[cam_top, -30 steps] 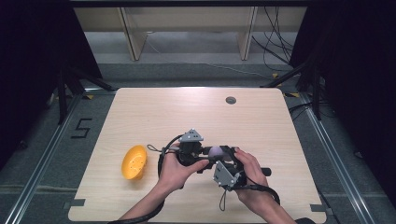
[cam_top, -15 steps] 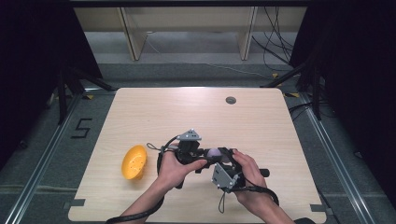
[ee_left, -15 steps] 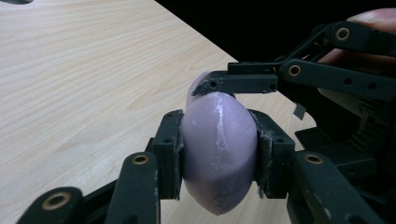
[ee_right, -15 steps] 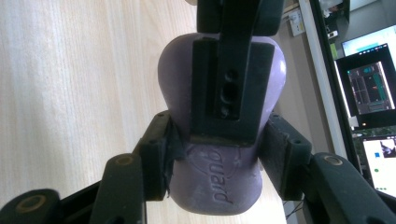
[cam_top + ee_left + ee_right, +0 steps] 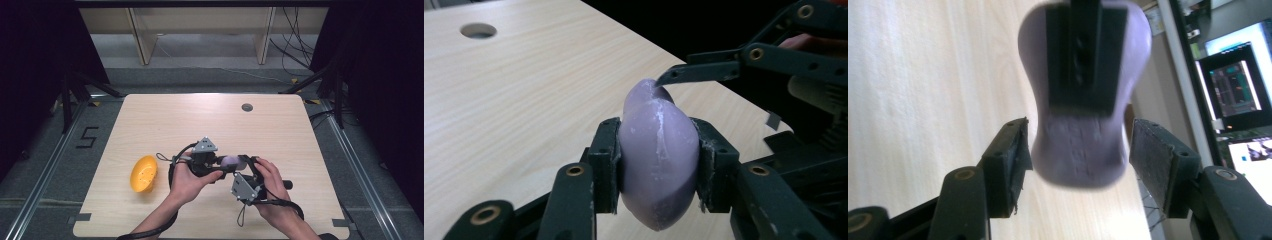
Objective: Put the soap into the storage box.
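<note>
Table (image 5: 150,120) far half bare | left tongs (image 5: 658,165) clamp purple soap (image 5: 658,160) | right tongs (image 5: 1075,165) slack beside it

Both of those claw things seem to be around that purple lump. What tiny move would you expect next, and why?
Probably the right gripper backs away. The left gripper has just closed: its fingers press both sides of the purple lump, which hangs above the table. The right gripper's fingers stand apart from the lump with a gap at each side, so the hand-over looks done.
</note>
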`<act>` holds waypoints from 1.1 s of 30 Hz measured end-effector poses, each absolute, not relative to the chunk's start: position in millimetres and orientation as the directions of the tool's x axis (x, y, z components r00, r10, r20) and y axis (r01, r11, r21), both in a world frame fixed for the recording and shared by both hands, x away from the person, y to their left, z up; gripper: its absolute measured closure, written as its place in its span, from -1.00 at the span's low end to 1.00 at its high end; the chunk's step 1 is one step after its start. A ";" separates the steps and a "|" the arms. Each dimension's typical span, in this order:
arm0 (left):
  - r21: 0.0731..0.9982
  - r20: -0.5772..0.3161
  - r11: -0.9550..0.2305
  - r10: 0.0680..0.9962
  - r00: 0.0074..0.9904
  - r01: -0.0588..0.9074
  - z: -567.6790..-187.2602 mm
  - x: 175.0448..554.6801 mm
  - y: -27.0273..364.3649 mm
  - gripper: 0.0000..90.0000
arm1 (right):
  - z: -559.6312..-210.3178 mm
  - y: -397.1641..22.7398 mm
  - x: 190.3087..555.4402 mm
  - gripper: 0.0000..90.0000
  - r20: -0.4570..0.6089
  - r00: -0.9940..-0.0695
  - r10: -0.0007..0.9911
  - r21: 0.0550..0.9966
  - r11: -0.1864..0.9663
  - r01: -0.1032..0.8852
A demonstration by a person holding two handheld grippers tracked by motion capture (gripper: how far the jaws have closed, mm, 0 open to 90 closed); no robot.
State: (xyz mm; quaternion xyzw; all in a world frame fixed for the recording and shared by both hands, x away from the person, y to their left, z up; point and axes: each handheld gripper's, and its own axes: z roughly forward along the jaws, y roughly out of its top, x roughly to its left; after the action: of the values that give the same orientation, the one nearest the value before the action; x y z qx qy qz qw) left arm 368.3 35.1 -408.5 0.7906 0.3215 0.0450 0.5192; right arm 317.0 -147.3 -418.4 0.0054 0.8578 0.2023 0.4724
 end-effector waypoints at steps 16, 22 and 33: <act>0.863 -0.184 -0.254 0.648 0.739 0.437 -414.0 356.7 43.0 0.31 | -422.1 -200.1 299.5 0.03 -0.727 -0.539 0.425 0.522 0.852 -0.032; 0.880 -0.154 -0.225 0.696 0.701 0.417 -419.0 351.6 46.0 0.31 | -424.0 -207.5 302.5 0.03 -0.698 -0.558 0.449 0.546 0.838 -0.009; 0.898 -0.124 -0.195 0.748 0.652 0.394 -427.1 337.0 55.4 0.31 | -424.9 -213.4 303.8 0.02 -0.670 -0.574 0.472 0.560 0.828 0.028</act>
State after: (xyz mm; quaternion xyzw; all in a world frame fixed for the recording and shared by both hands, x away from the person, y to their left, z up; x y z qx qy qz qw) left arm 337.0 55.4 -427.1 0.7532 0.3790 0.1737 0.5088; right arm 303.8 -213.4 -424.9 0.1468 0.8501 0.2535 0.4376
